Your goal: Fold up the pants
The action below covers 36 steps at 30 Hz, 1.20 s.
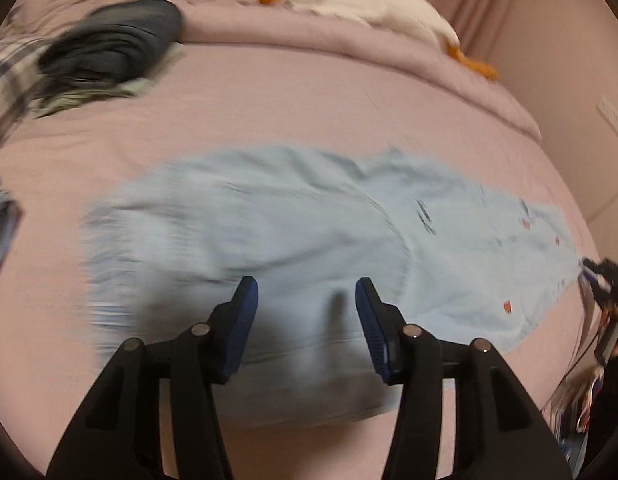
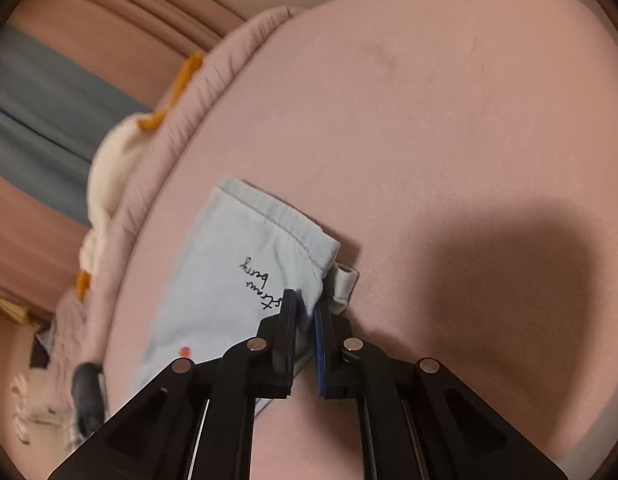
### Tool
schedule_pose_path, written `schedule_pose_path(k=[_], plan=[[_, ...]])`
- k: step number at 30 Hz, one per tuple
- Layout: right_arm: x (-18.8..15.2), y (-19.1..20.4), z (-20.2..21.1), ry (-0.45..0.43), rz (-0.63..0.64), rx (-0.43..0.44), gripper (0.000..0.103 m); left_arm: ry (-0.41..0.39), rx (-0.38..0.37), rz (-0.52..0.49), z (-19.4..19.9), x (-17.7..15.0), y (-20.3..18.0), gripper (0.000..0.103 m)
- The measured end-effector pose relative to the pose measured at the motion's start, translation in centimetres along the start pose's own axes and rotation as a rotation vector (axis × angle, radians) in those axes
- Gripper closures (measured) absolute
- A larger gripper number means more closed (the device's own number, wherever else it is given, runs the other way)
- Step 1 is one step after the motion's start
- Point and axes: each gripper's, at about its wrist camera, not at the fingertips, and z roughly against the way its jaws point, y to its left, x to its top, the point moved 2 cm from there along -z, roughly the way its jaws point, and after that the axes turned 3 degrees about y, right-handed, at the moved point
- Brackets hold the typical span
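Note:
Light blue pants (image 1: 293,236) with small red prints lie spread across the pink bed (image 1: 309,92), blurred by motion. My left gripper (image 1: 307,292) is open and empty just above the pants' near edge. In the right wrist view, my right gripper (image 2: 307,304) is shut on the edge of the pants (image 2: 229,264) near the hem, by black handwritten lettering. The right gripper also shows at the right edge of the left wrist view (image 1: 597,276), at the pants' end.
A pile of dark and plaid clothes (image 1: 109,48) lies at the bed's far left. A white and orange plush toy (image 1: 361,0) rests on the rolled pink duvet (image 1: 269,20) at the back. Curtains and a wall stand beyond the bed.

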Motion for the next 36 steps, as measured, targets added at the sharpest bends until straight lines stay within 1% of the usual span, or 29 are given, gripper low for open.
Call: schedule_pose_path(k=[1,2,3,4,5,6,8,9,11,12,13,14,16,18,20,22,24,27,29,31,33,36], plan=[[0.0,0.5,1.0,-0.033,0.035,-0.032,0.078,-0.015,0.007,0.021,0.7,0.0,1.0,0.047],[-0.1,1.1,1.8,-0.069,0.069,-0.077,0.057,-0.029,0.033,0.047,1.6,0.0,2.4,0.046],[-0.3,1.8,2.6,-0.112,0.108,-0.136,0.050,-0.039,0.055,0.062,2.1,-0.1,3.2,0.046],[-0.6,3.0,3.3,-0.154,0.152,-0.179,0.048,-0.052,0.075,0.082,2.7,-0.2,4.3,0.046],[-0.9,4.3,3.8,-0.180,0.205,-0.198,0.048,-0.065,0.088,0.109,3.2,-0.3,5.5,0.045],[-1.4,5.3,4.0,-0.188,0.250,-0.199,0.048,-0.075,0.094,0.144,3.8,-0.5,6.7,0.045],[-2.7,8.3,3.7,-0.175,0.363,-0.163,0.048,-0.077,0.082,0.212,4.3,-1.1,9.1,0.044],[-3.6,10.2,3.1,-0.145,0.431,-0.127,0.048,-0.074,0.074,0.235,4.4,-1.3,9.8,0.044],[-5.9,14.1,1.3,-0.039,0.560,-0.018,0.048,-0.066,0.046,0.279,4.4,-1.8,10.9,0.044],[-7.6,16.5,-0.1,0.030,0.633,0.054,0.048,-0.063,0.027,0.306,4.5,-2.2,11.3,0.044],[-8.9,18.0,-1.0,0.075,0.680,0.096,0.048,-0.056,-0.001,0.331,4.4,-2.6,11.8,0.044],[-10.4,19.9,-2.3,0.129,0.733,0.136,0.048,-0.043,-0.050,0.361,4.1,-2.9,12.3,0.044],[-13.1,22.9,-4.7,0.212,0.822,0.168,0.047,-0.019,-0.116,0.381,3.6,-3.1,12.2,0.046],[-15.9,26.4,-7.4,0.285,0.932,0.184,0.048,-0.008,-0.163,0.373,3.7,-3.1,11.6,0.046],[-17.7,28.8,-9.0,0.328,1.017,0.177,0.048,0.000,-0.169,0.369,4.0,-3.4,11.3,0.046],[-19.6,31.3,-10.6,0.363,1.105,0.174,0.048,0.010,-0.204,0.385,4.5,-4.0,11.5,0.046],[-20.7,33.2,-11.2,0.379,1.166,0.175,0.048,0.015,-0.221,0.389,4.8,-4.9,11.4,0.046],[-21.8,35.4,-11.7,0.384,1.244,0.176,0.048,0.030,-0.283,0.420,4.4,-5.5,11.1,0.046],[-22.1,35.7,-11.7,0.393,1.261,0.175,0.048,0.051,-0.336,0.465,3.7,-5.8,10.9,0.047],[-22.2,35.9,-12.5,0.400,1.256,0.161,0.048,0.066,-0.392,0.509,3.3,-6.1,10.6,0.049],[-22.8,36.2,-13.1,0.404,1.250,0.153,0.048,0.058,-0.403,0.526,3.4,-6.3,10.4,0.050],[-23.1,36.3,-13.2,0.418,1.246,0.163,0.047,0.010,-0.449,0.584,3.7,-6.2,10.8,0.051]])
